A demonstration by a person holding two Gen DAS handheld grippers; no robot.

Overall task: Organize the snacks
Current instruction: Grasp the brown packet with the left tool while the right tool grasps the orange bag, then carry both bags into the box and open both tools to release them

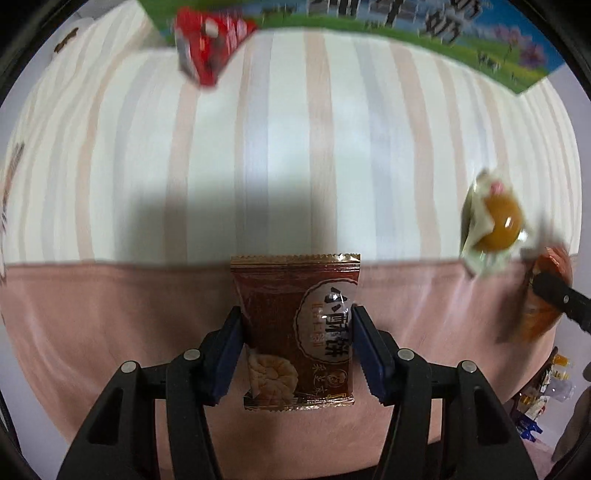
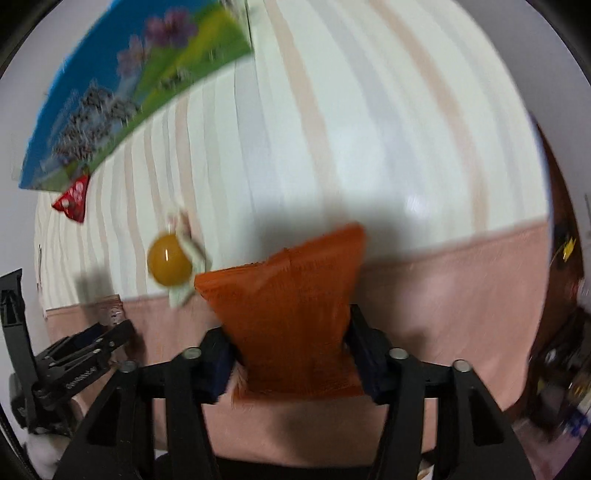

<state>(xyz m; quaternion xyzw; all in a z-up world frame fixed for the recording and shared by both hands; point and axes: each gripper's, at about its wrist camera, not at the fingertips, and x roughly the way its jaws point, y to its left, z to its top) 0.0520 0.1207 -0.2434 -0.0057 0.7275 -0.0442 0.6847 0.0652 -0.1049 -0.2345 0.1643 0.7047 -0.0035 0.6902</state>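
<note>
L gripper [image 1: 297, 325], lower centre: jaws clamped on brown snack packet [image 1: 295, 332]. R gripper [image 2: 291, 332], lower centre: jaws pinching orange packet [image 2: 291, 314]. Yellow jelly cup [image 2: 168, 262] mid-left on striped cloth [image 2: 332, 129]. Red packet [image 1: 207, 40] and printed box [image 1: 406, 22] along top edge.

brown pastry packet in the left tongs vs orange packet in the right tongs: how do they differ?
The brown pastry packet shows printed characters and a pastry picture; the orange packet shows a plain-looking, blurred face with a centre seam. The brown packet is flat and rectangular with gold crimped ends; the orange one looks puffier and flares wider at its far end. Shared: each is clamped across its width, in the left tongs and right tongs, over the pink cloth.
</note>
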